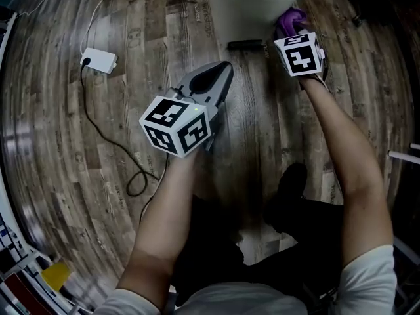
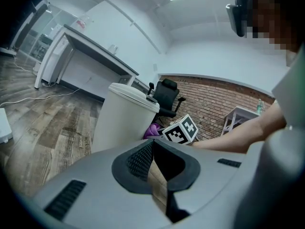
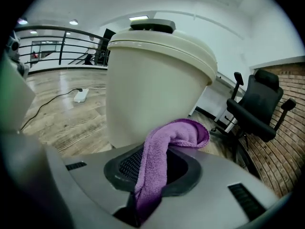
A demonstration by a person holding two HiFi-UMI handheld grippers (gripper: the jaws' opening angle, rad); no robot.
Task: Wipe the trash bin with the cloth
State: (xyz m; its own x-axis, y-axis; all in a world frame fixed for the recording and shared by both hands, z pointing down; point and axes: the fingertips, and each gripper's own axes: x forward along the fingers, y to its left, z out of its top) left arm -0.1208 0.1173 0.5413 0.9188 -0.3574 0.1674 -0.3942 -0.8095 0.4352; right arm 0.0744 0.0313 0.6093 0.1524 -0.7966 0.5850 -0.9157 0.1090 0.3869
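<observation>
Centre-left of the head view: left gripper [image 1: 220,71] clenched on nothing, hovering over the floor [image 1: 65,143], apart from the bin. Top centre: trash bin [image 1: 249,5] upright, long axis vertical. Upper right: right gripper [image 3: 155,159] clamped on the purple cloth [image 3: 183,130], low at the bin's right flank; contact unclear. Cloth runs lengthwise out of the jaws toward the bin, free end flopped right. Suggest pressing that folded end flat on the wall, stroking along the curve, jaw tips off the plastic.
</observation>
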